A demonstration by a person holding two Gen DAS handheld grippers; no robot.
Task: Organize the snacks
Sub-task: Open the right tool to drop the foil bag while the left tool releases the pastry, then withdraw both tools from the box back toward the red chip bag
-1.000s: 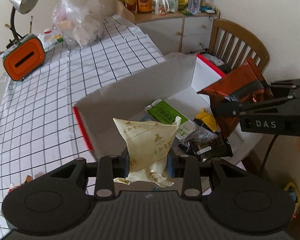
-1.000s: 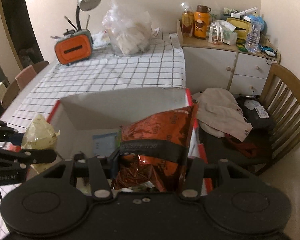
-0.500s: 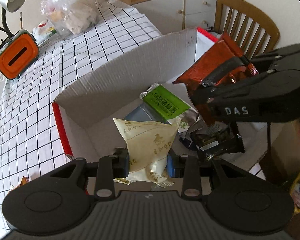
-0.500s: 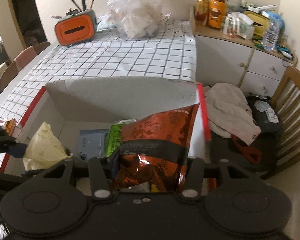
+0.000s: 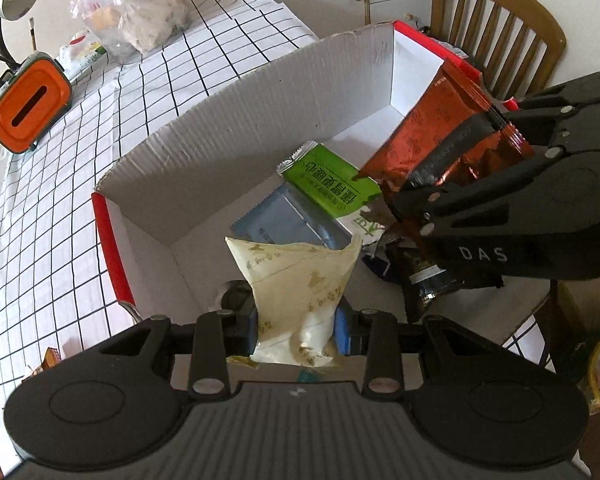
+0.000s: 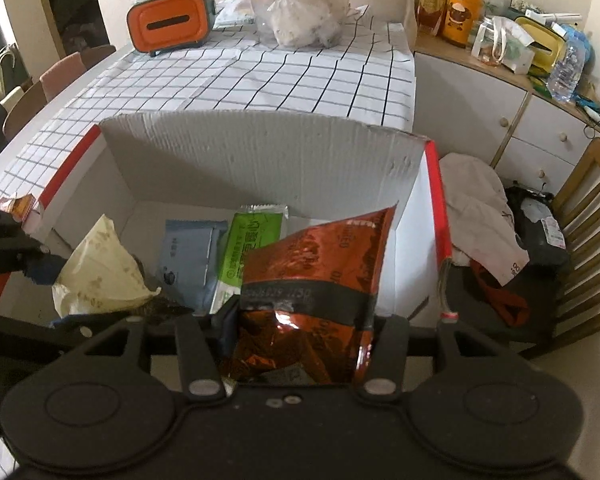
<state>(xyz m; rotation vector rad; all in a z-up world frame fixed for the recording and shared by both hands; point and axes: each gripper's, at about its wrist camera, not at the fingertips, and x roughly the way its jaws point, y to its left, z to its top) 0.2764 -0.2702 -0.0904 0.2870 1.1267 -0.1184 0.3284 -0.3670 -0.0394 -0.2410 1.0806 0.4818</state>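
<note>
My left gripper (image 5: 296, 330) is shut on a pale cream snack packet (image 5: 300, 284), held over the near left part of the white cardboard box (image 5: 236, 128). My right gripper (image 6: 300, 320) is shut on a shiny red-brown snack bag (image 6: 320, 264), held over the box's right half. In the left wrist view that red-brown bag (image 5: 440, 136) and the right gripper (image 5: 456, 196) hang to the right of the cream packet. On the box floor lie a green packet (image 5: 332, 184), a grey-blue packet (image 5: 288, 224) and a dark wrapper (image 5: 432, 284). The cream packet (image 6: 100, 272) shows at the left of the right wrist view.
The box sits at the corner of a table with a black-and-white checked cloth (image 6: 240, 76). An orange box with a slot (image 6: 172, 24) and a clear plastic bag (image 6: 304, 8) stand farther back. A wooden chair (image 6: 580, 220) with clothes and a cabinet (image 6: 500, 112) are to the right.
Both grippers have sunk toward the box with their packets and tilted further down. The box now fills more of both views, and the two packets hang over its inside.
</note>
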